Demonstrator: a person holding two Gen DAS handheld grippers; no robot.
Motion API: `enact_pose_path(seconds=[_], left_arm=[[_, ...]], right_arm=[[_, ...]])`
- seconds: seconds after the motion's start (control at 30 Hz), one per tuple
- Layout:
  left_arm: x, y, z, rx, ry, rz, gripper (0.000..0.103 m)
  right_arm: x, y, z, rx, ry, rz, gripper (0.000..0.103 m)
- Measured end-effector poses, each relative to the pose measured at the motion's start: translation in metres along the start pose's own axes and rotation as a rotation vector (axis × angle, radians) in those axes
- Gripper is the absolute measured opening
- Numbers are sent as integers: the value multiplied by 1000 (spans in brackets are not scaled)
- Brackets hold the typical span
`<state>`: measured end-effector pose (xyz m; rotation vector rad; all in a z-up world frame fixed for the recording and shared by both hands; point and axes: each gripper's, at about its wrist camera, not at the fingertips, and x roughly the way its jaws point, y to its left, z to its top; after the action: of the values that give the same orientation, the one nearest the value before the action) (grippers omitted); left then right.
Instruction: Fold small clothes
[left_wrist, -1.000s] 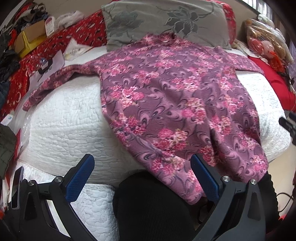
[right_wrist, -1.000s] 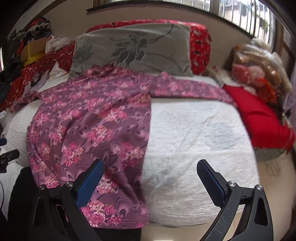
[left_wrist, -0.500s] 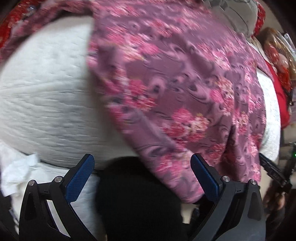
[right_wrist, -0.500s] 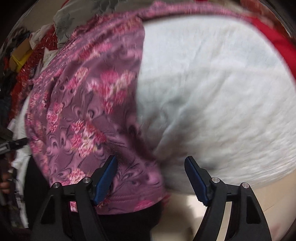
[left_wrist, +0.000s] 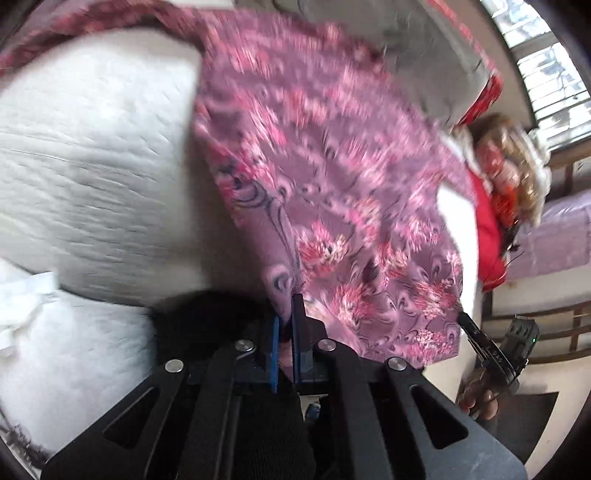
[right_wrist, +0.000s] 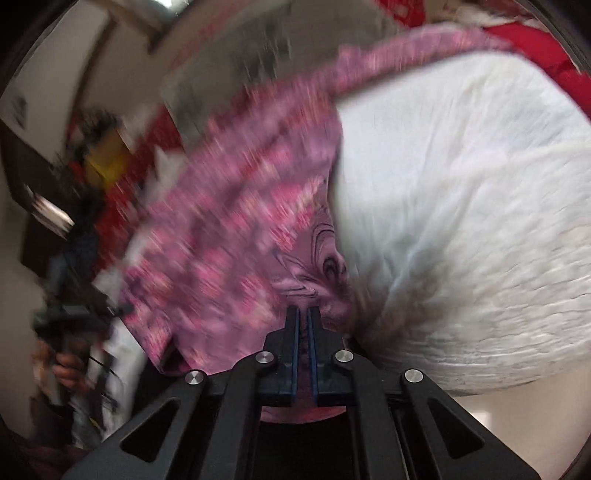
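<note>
Hem corners of the floral top (left_wrist: 332, 177) are pinched in both the left tool (left_wrist: 286, 314) and right tool (right_wrist: 303, 321); its body spreads ahead across the bed (right_wrist: 461, 221). Next: carry the hem forward toward the collar.

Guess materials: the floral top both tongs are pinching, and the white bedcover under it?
Floral top: thin, matte printed fabric, likely a soft knit or woven; it drapes limply and puckers where the left tongs and right tongs clamp its hem. Fibre unclear through the blur.
White bedcover: quilted, padded textile, matte; stitched ripple texture shows.
</note>
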<state>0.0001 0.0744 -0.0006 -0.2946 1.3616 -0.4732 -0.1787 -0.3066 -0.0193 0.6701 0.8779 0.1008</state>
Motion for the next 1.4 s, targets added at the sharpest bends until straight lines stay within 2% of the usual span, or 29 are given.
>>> enact_pose_path(seconds=[0.07, 0.13, 0.2, 0.23, 0.33, 0.37, 0.4, 0.47, 0.5, 0.53, 0.6, 0.67, 0.83, 0.9, 0.97, 1.0, 1.03, 1.07, 1.13, 1.17, 1.2, 1.23, 1.27, 1.3, 1.37, 1.4], left_arm=[[-19, 9, -6, -10, -25, 10, 3], [-24, 25, -5, -23, -29, 90, 3], [-21, 48, -9, -58, -14, 187, 3], [-18, 59, -13, -89, 0, 210, 3], [-13, 64, -22, -121, 23, 121, 3], [-14, 56, -26, -98, 12, 98, 4], [-15, 47, -26, -74, 9, 87, 8], [-9, 25, -22, -28, 20, 47, 29], [-4, 12, -18, -17, 38, 25, 53], [-2, 6, -16, -10, 48, 8, 64], [8, -11, -6, 19, 75, 21, 64], [23, -22, 10, 45, 109, 73, 65], [64, -28, 39, 61, 246, 214, 65], [79, -29, 41, 86, 301, 249, 65], [94, -24, 33, 102, 373, 253, 65], [96, -21, 27, 106, 396, 241, 65], [99, -17, 20, 107, 415, 231, 60], [93, -16, 16, 138, 365, 243, 53], [82, -8, 11, 137, 337, 249, 18], [76, -2, 10, 109, 333, 213, 8], [66, 7, 8, 62, 336, 159, 3], [55, 13, 4, 32, 322, 125, 3], [40, 19, -2, 24, 295, 113, 3], [28, 22, -9, 26, 276, 125, 1], [9, 32, -18, 22, 242, 163, 0], [1, 43, -22, 2, 233, 187, 0]], right_arm=[[-26, 3, 2, 4, -49, 23, 3], [-44, 5, 0, -4, -69, 13, 3], [-45, 0, -3, 0, -59, -12, 3], [-41, -6, -8, 11, -38, -40, 1], [-16, -17, -14, 50, 16, -120, 2], [-12, -21, -15, 67, 20, -131, 8], [-10, -24, -14, 85, 21, -140, 8], [-10, -31, -13, 116, 19, -126, 8], [-9, -32, -11, 125, 21, -126, 10], [-7, -32, -9, 128, 27, -133, 11], [-6, -37, -7, 135, 35, -142, 25], [-4, -41, -8, 152, 34, -154, 33], [11, -58, -15, 202, 72, -194, 36], [14, -68, -16, 229, 83, -192, 41], [18, -79, -19, 273, 90, -169, 53], [22, -86, -22, 307, 96, -148, 58], [28, -94, -25, 347, 105, -115, 59], [32, -98, -28, 380, 113, -81, 59], [44, -107, -34, 447, 131, 5, 59], [46, -108, -36, 462, 134, 33, 58], [48, -106, -38, 468, 133, 88, 39], [47, -102, -37, 453, 123, 130, 18], [43, -96, -35, 434, 117, 152, 3], [34, -89, -32, 410, 92, 161, 0], [4, -73, -23, 354, 5, 234, 0], [-13, -66, -18, 322, -35, 243, 0]])
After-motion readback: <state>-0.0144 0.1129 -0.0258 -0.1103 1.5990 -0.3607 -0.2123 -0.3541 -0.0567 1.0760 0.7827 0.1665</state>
